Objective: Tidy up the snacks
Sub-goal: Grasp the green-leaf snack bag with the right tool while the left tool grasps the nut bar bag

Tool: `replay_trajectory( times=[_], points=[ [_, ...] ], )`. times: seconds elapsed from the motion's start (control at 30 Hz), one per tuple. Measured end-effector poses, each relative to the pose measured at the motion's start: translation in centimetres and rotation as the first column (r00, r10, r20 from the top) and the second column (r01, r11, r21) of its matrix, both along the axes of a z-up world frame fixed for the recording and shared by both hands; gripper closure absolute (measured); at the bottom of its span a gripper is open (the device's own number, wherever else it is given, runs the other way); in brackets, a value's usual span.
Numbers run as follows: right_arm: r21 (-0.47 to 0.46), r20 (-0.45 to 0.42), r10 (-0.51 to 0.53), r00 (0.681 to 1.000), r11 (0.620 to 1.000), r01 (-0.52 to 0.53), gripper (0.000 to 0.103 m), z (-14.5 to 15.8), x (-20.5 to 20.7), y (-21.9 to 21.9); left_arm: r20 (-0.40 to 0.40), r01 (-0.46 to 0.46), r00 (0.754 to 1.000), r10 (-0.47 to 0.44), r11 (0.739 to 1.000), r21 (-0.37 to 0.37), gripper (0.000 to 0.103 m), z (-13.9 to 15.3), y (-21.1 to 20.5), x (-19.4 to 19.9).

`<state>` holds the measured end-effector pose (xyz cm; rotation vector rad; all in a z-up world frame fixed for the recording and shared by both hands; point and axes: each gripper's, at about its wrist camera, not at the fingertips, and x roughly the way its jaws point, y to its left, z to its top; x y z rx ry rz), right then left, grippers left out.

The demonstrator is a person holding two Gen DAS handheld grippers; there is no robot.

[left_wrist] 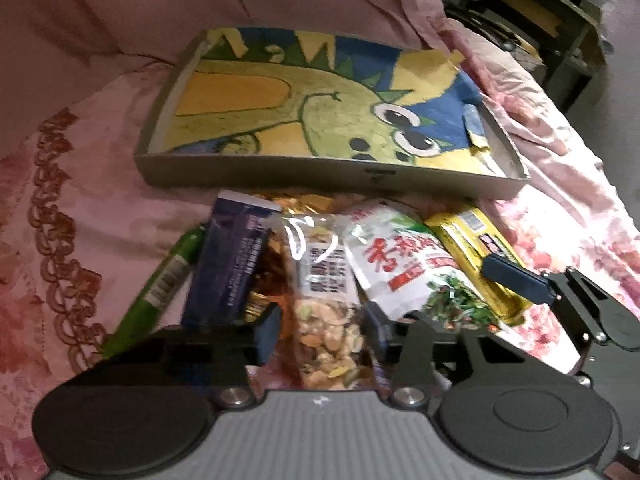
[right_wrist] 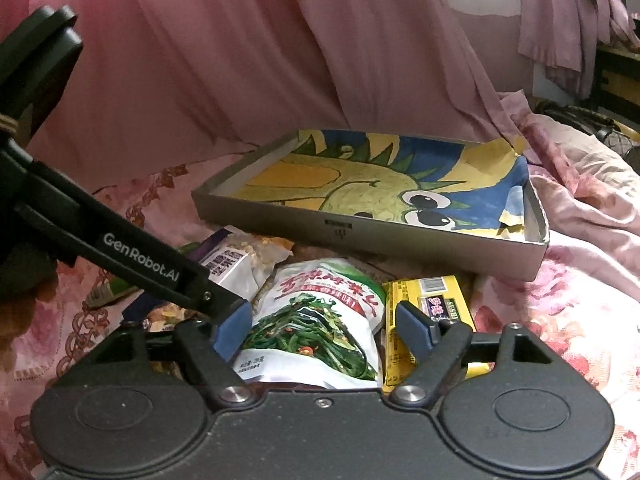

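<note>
On the pink floral bed (left_wrist: pixel 60 216), a heap of snacks lies just before a shallow grey tray (left_wrist: pixel 256 168) lined with a dinosaur picture. The left tongs (left_wrist: pixel 322 330) stand apart astride the clear nut packet (left_wrist: pixel 324 300). The right tongs (right_wrist: pixel 324 330) stand apart around the white-green vegetable pouch (right_wrist: pixel 320 320), beside the yellow packet (right_wrist: pixel 436 292).

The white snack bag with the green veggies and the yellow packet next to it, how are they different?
The white bag is wide and puffy with red writing and a picture of green vegetables; the yellow packet is narrower, flatter and shiny gold-yellow with small labels. The white bag sits between the right gripper's open fingers; the yellow packet lies beside one finger. Both lie on the flowery bedspread.
</note>
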<state>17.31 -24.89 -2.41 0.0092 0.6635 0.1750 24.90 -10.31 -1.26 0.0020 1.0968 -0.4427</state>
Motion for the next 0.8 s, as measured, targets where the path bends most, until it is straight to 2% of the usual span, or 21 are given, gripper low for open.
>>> replay_trajectory(
  times=[0.17, 0.3, 0.4, 0.5, 0.63, 0.8],
  points=[
    [-0.048, 0.012, 0.015, 1.0, 0.999, -0.015, 0.03, 0.0, -0.4, 0.8, 0.012, 0.008, 1.0, -0.008, 1.0, 0.014, 0.061, 0.1, -0.2, -0.3],
    [-0.124, 0.04, 0.063, 0.997, 0.991, -0.058, 0.03, -0.2, -0.7, 2.0, 0.021, -0.018, 1.0, 0.018, 1.0, 0.02, 0.061, 0.1, 0.2, -0.7],
    [-0.101, 0.011, 0.056, 0.998, 0.993, -0.054, 0.03, -0.5, -0.3, 1.8, 0.03, -0.029, 0.999, 0.028, 0.999, 0.025, 0.061, 0.0, 0.5, -1.0],
    [-0.038, -0.016, 0.036, 0.999, 0.999, -0.036, 0.03, -0.4, 0.1, 1.1, 0.034, -0.035, 0.999, 0.034, 0.999, 0.023, 0.061, 0.0, 0.6, -1.2],
    [-0.027, -0.04, 0.03, 0.999, 0.999, -0.031, 0.031, -0.7, 0.4, 1.1, 0.031, -0.044, 0.999, 0.043, 0.999, 0.016, 0.061, 0.1, 0.7, -1.2],
    [-0.012, -0.039, 0.008, 0.999, 1.0, -0.008, 0.038, -0.7, 0.1, 1.0, 0.021, -0.062, 0.998, 0.063, 0.998, -0.01, 0.061, -0.1, 1.3, -1.4]
  ],
)
